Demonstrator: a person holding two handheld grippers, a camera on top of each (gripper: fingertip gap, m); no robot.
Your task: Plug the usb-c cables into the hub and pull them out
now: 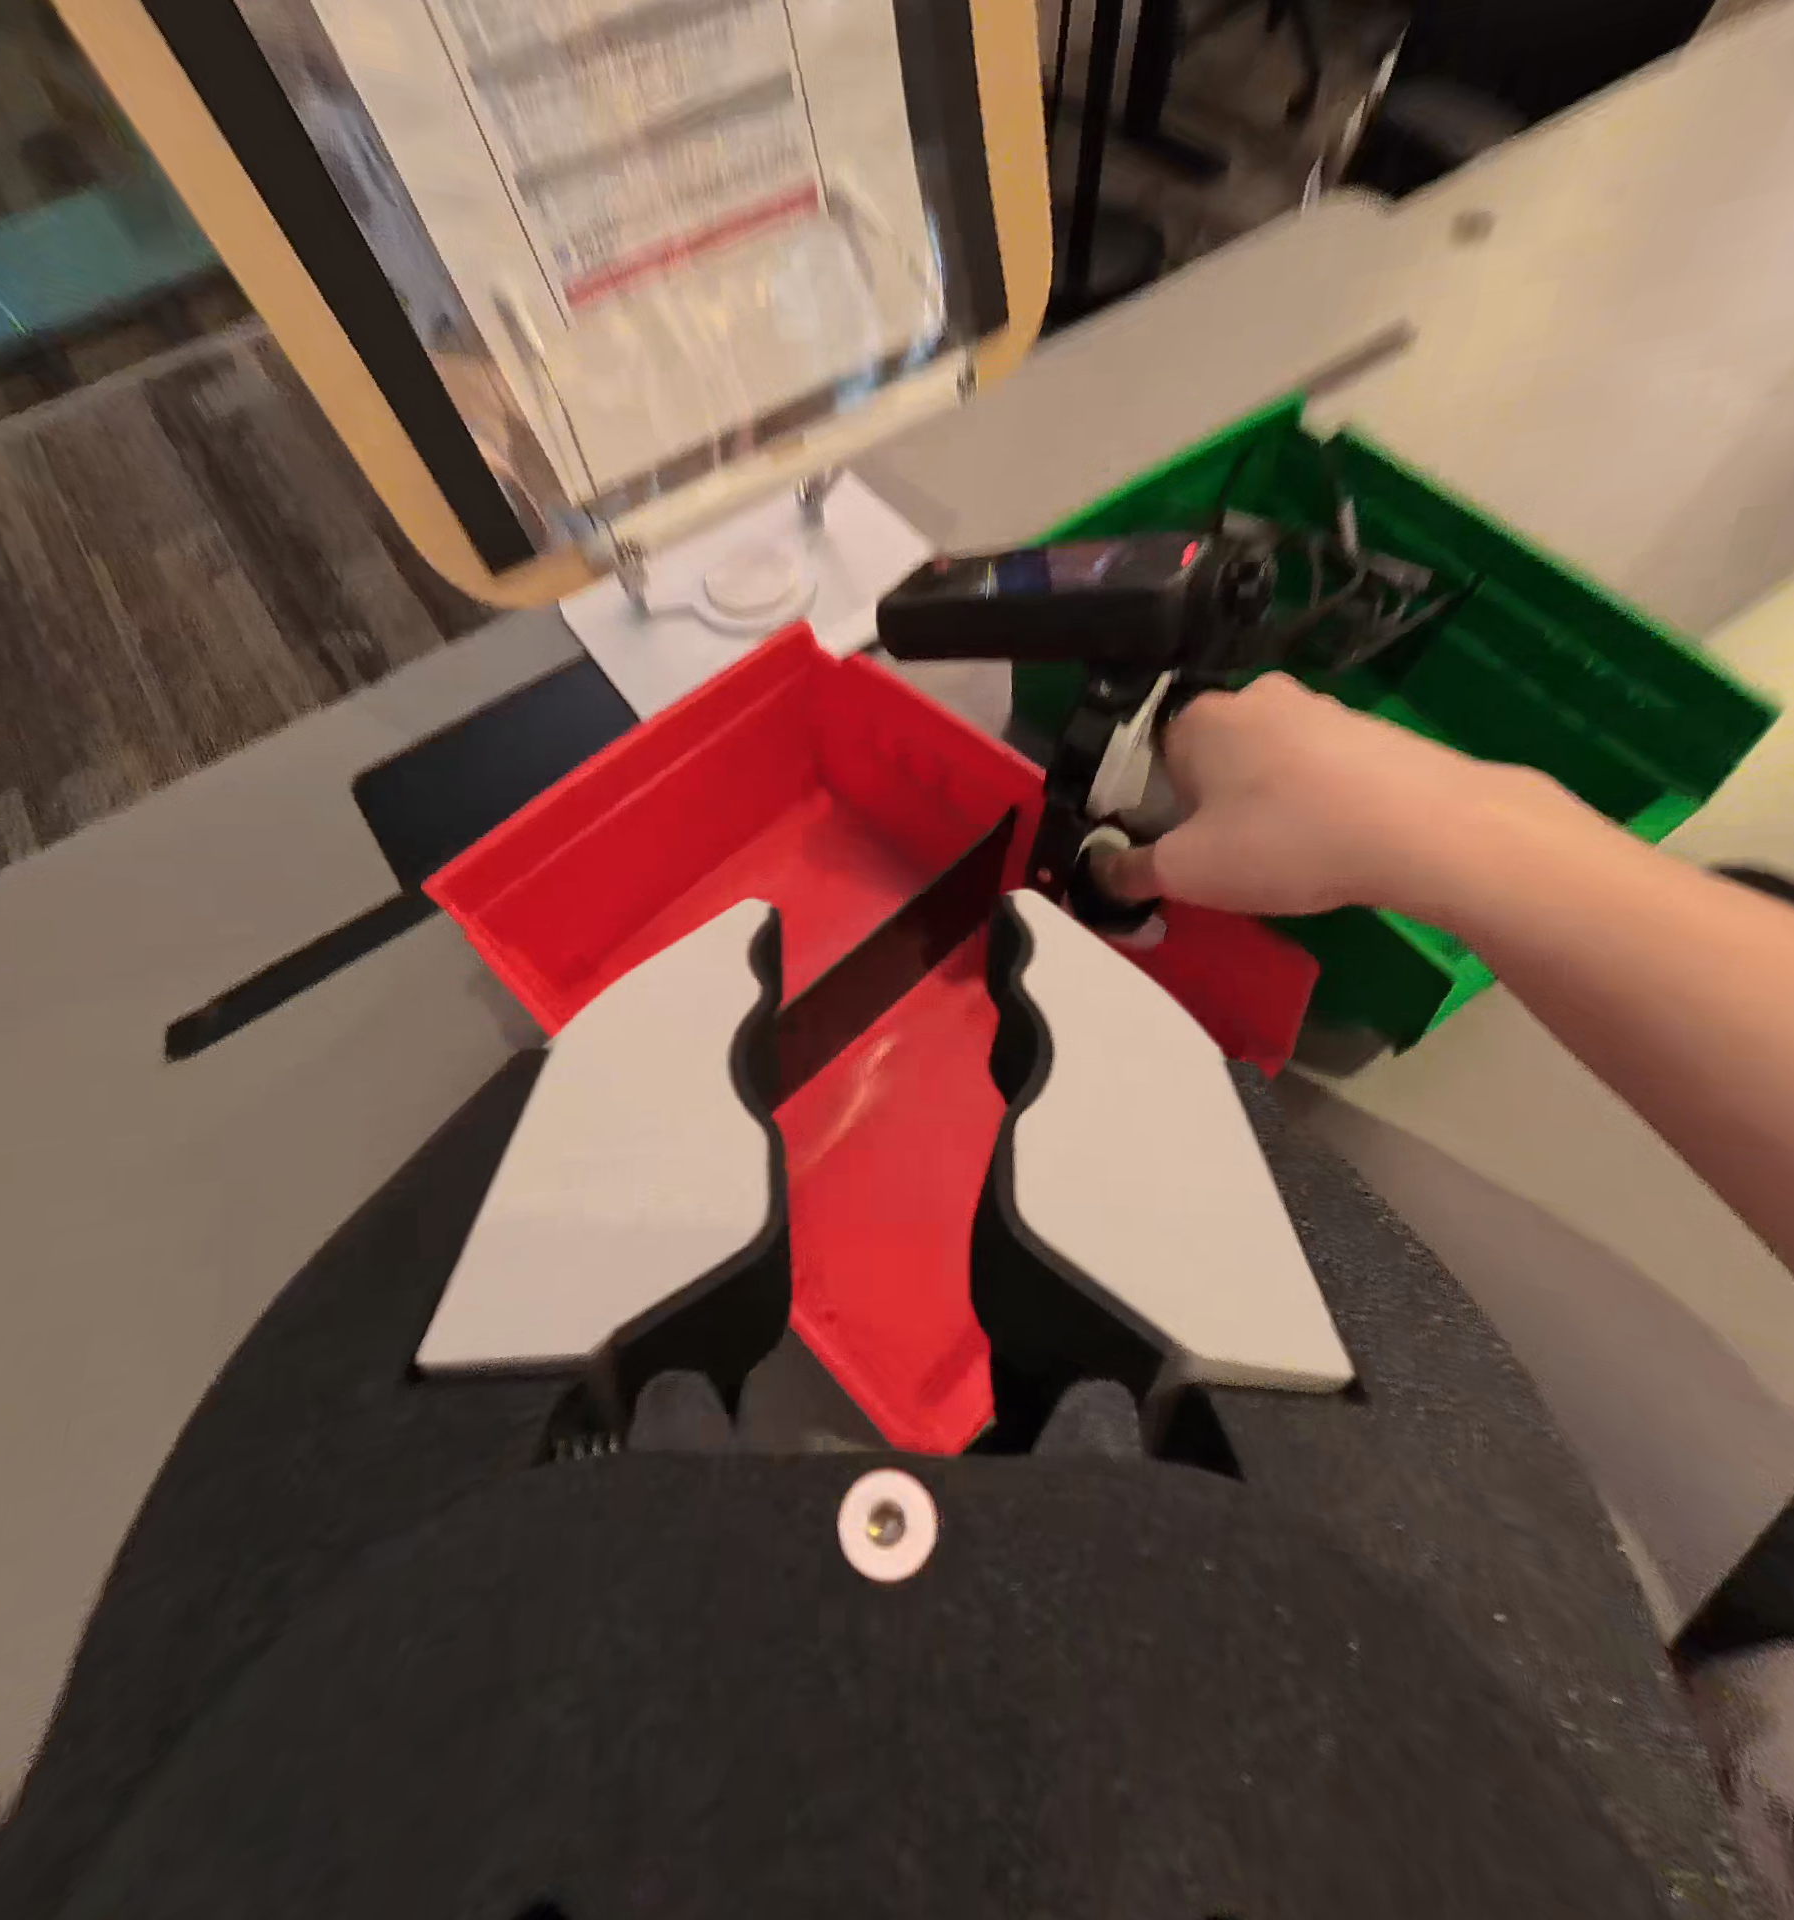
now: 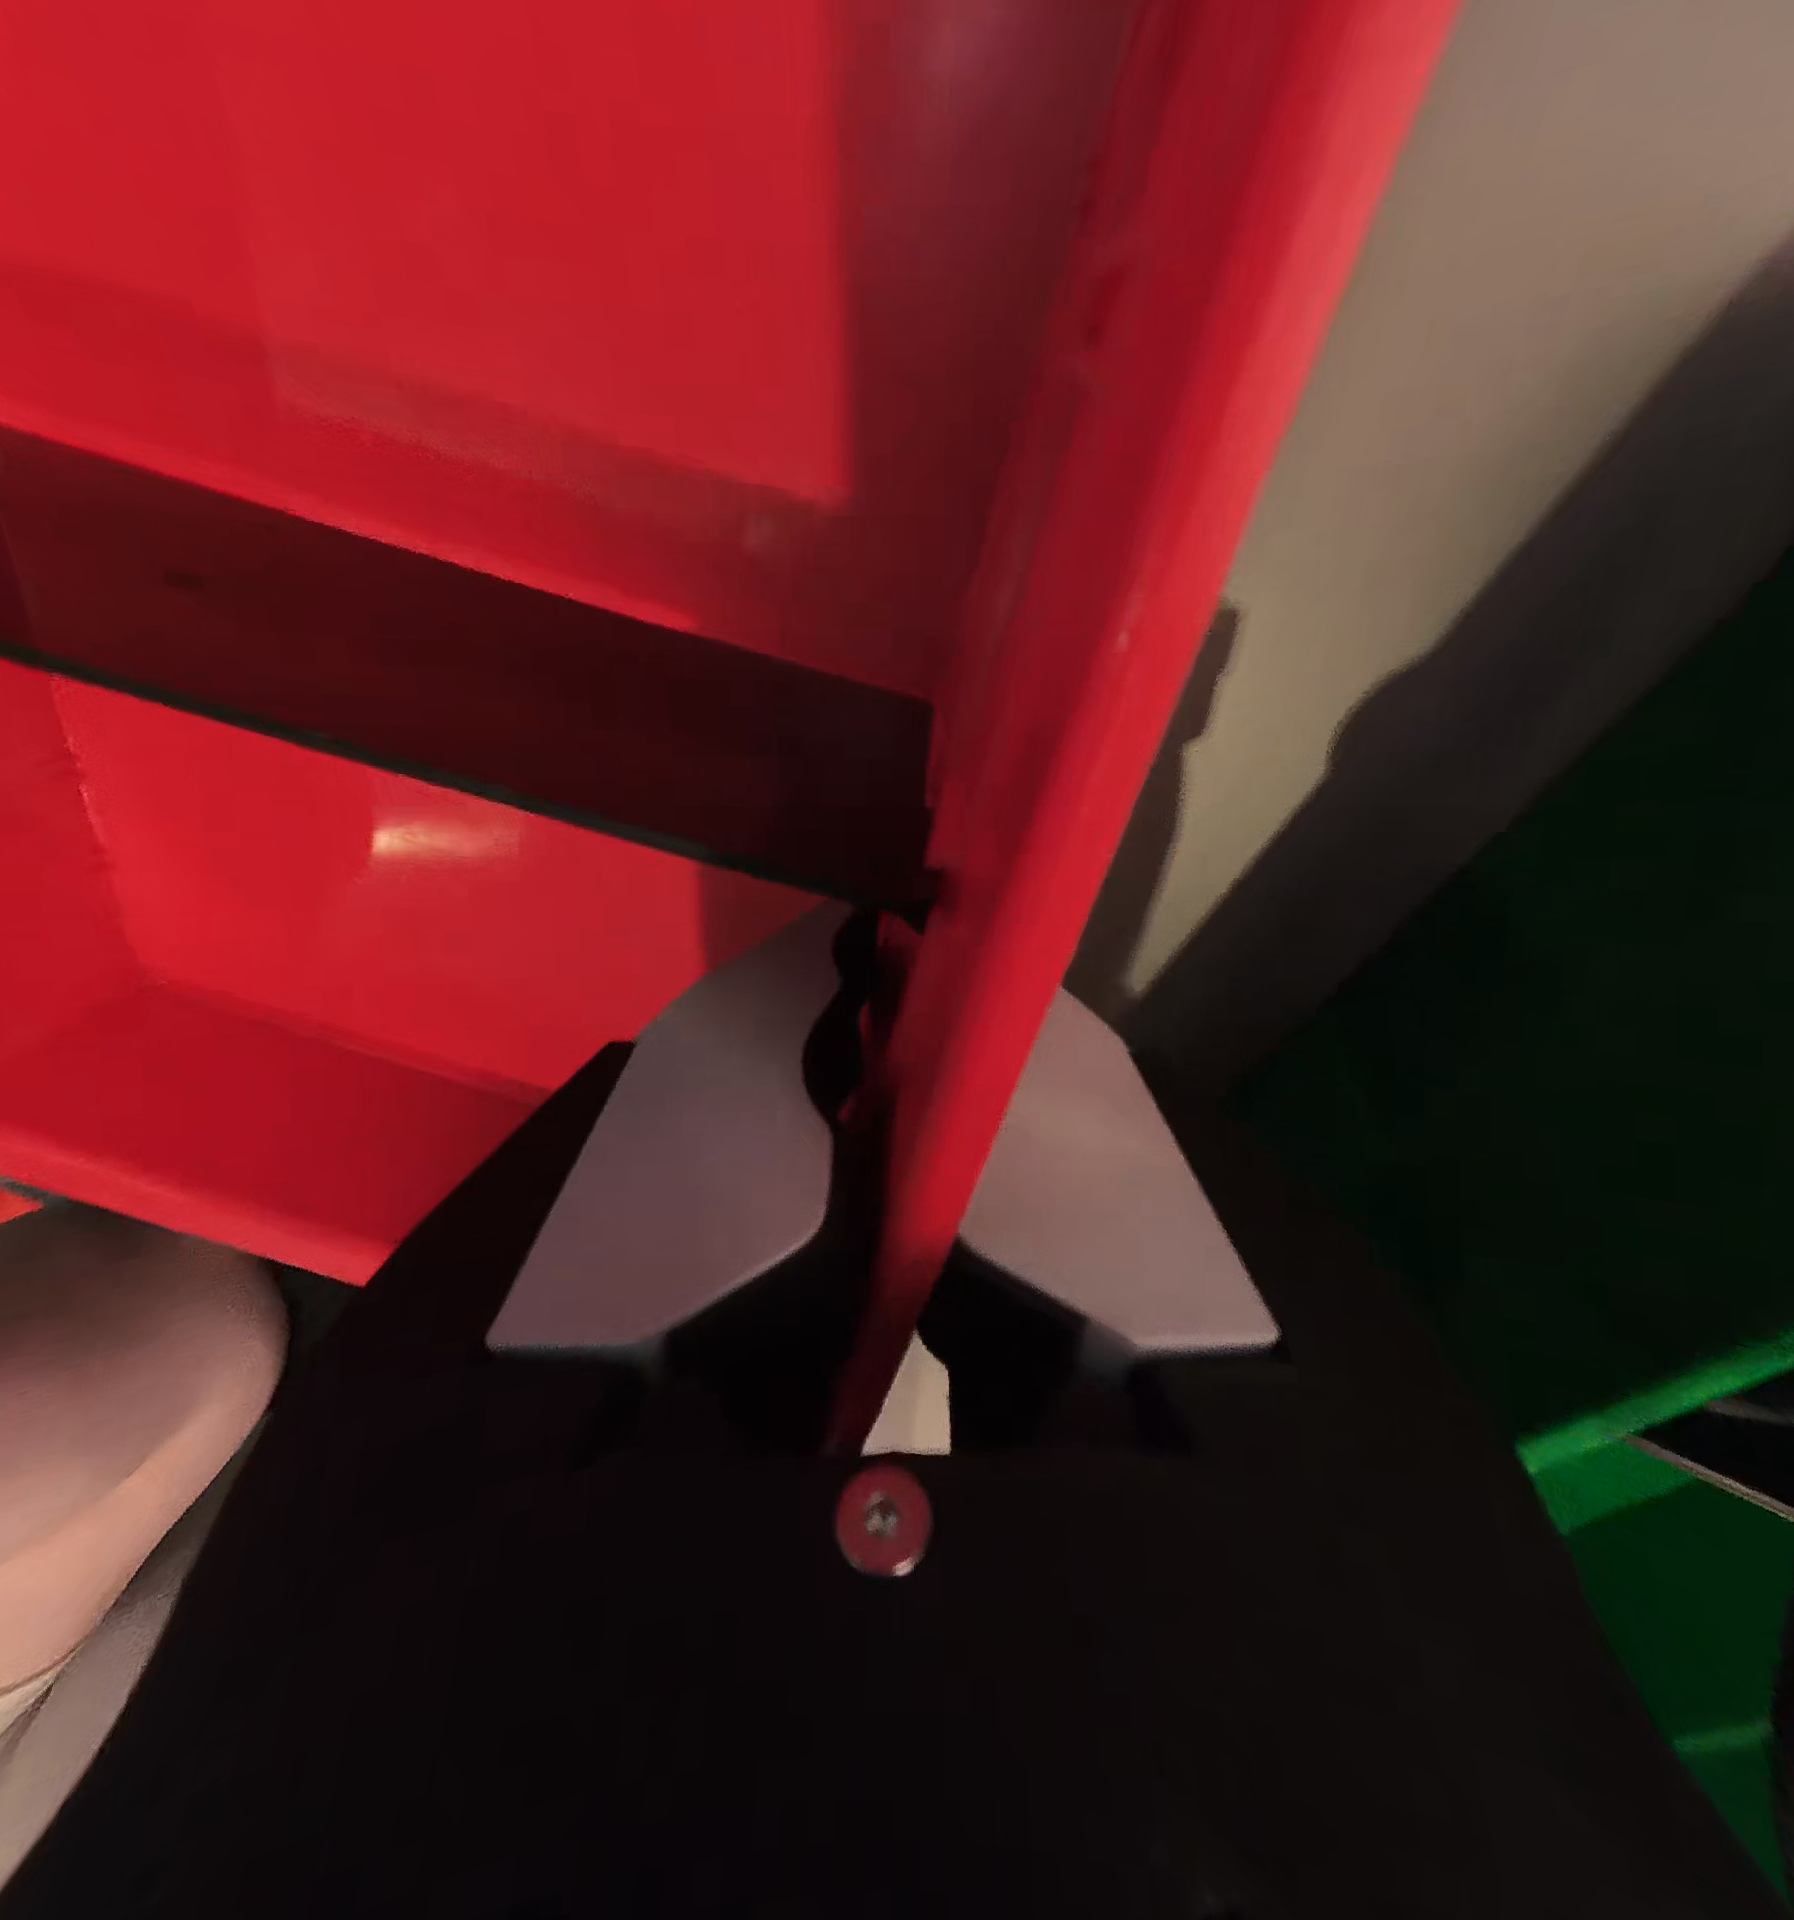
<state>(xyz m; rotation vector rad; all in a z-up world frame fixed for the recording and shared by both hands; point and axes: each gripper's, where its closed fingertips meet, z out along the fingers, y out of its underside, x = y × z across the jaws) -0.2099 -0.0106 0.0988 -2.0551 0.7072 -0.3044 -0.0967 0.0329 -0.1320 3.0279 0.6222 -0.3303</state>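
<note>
Kinda odd one: no hub or usb-c cables can really be made out anywhere, only a dark tangle that might be cables is seen in the green bin, just beside the red bin on its right. The red bin is split by a dark divider and looks empty as far as can be seen. The left gripper is held wide apart above the bin's near compartment, nothing between its fingers. The right gripper is pinched narrow on the red bin's right wall, right by the divider's end; its handle is gripped by a hand. So the green bin lies to the right, nearer the right gripper, which probably has to be freed first.
</note>
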